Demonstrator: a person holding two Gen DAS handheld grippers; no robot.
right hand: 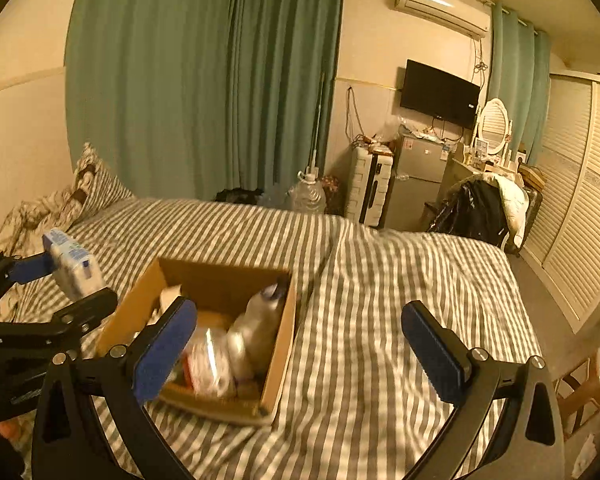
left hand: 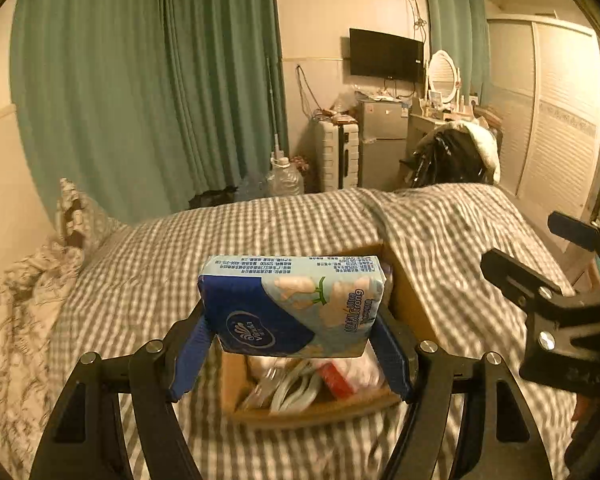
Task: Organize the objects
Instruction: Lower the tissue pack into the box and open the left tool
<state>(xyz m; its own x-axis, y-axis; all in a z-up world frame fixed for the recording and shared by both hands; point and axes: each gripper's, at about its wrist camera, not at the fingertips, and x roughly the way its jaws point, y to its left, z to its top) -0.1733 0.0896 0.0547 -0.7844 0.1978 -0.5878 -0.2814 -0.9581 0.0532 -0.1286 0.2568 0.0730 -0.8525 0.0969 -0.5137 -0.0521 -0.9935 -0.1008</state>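
Note:
My left gripper (left hand: 292, 344) is shut on a blue and white tissue pack (left hand: 296, 304) and holds it above an open cardboard box (left hand: 408, 300) on the bed. The pack also shows at the left of the right wrist view (right hand: 74, 268). The box (right hand: 280, 344) holds a plastic bottle (right hand: 260, 324), wrapped packets (right hand: 208, 360) and white cables (left hand: 296, 388). My right gripper (right hand: 300, 344) is open and empty, hovering over the box's right side. It also shows at the right edge of the left wrist view (left hand: 540, 276).
The bed has a grey checked cover (right hand: 400, 300), with a pillow (right hand: 96, 188) and rumpled quilt (left hand: 28, 300) at its head. Beyond the bed stand water jugs (right hand: 308, 196), a white suitcase (right hand: 370, 188), a small fridge (right hand: 416, 180) and a chair piled with clothes (right hand: 480, 208).

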